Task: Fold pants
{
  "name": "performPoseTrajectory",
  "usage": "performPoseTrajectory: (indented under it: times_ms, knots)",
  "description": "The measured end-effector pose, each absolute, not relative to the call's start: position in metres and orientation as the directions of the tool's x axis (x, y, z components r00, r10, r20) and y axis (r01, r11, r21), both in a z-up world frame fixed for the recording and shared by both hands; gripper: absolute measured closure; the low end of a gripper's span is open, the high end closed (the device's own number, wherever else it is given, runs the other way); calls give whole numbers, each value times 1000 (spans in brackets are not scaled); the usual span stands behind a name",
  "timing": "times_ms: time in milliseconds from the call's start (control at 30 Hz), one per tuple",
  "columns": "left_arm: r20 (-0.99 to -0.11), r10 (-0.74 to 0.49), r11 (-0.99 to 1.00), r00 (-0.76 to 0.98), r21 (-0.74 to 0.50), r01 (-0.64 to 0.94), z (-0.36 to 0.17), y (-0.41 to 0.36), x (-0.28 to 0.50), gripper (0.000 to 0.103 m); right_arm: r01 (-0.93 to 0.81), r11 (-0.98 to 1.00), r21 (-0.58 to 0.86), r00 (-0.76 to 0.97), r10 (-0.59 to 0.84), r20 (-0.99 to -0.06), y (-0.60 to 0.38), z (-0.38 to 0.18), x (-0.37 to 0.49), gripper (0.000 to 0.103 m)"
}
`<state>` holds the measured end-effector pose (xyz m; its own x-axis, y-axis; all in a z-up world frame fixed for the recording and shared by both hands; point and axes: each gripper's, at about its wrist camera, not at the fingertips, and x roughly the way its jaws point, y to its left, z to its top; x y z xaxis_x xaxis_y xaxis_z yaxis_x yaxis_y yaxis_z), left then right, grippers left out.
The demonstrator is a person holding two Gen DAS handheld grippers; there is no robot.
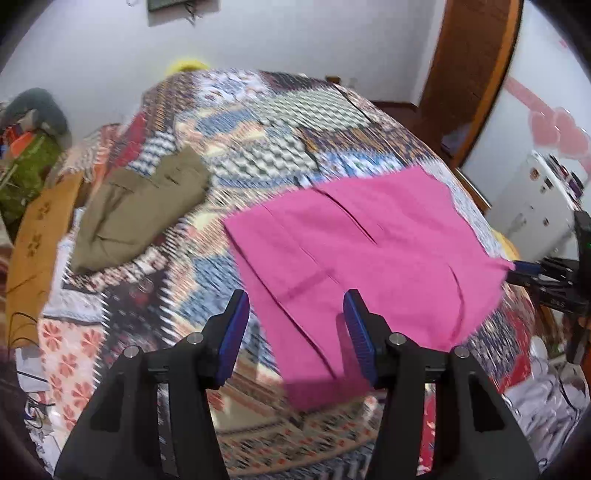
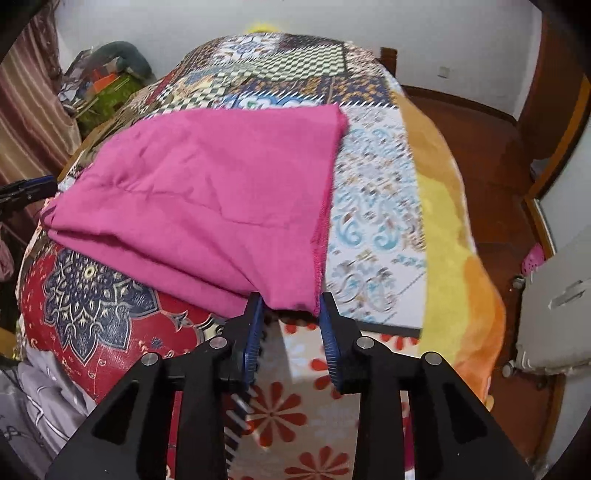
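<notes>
A bed (image 2: 373, 192) under a patchwork cover filled the room, an orange-yellow blanket (image 2: 454, 236) along one edge. Behind it stood pale walls (image 1: 295, 33) and a wooden door frame (image 1: 465, 74). The floor (image 2: 476, 129) was reddish-brown wood. Striped curtains (image 2: 29, 110) hung at one side, beside piled clutter (image 2: 107, 74). A white fridge (image 1: 535, 199) stood near the door.

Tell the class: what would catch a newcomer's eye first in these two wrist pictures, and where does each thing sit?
The bright pink pants stand out first, spread across the near side of the patterned bedspread. Next, the right gripper has a corner of the pink cloth between its blue fingers, while the left gripper hangs open above the near edge. A folded olive garment lies farther left on the bed.
</notes>
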<state>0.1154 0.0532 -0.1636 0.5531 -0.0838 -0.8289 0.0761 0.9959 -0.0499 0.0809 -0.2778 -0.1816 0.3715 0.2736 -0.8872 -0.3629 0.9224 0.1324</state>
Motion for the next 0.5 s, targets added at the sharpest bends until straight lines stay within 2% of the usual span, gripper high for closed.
performPoseTrajectory:
  times_ms: [300, 500]
  knots:
    - [-812, -15, 1000, 583, -18, -1, -156, 83, 155, 50, -361, 926, 113, 433, 274, -859, -280, -157, 104, 75]
    - [-819, -28, 999, 573, -32, 4, -166, 88, 177, 50, -368, 924, 101, 458, 275, -846, -278, -148, 118, 75]
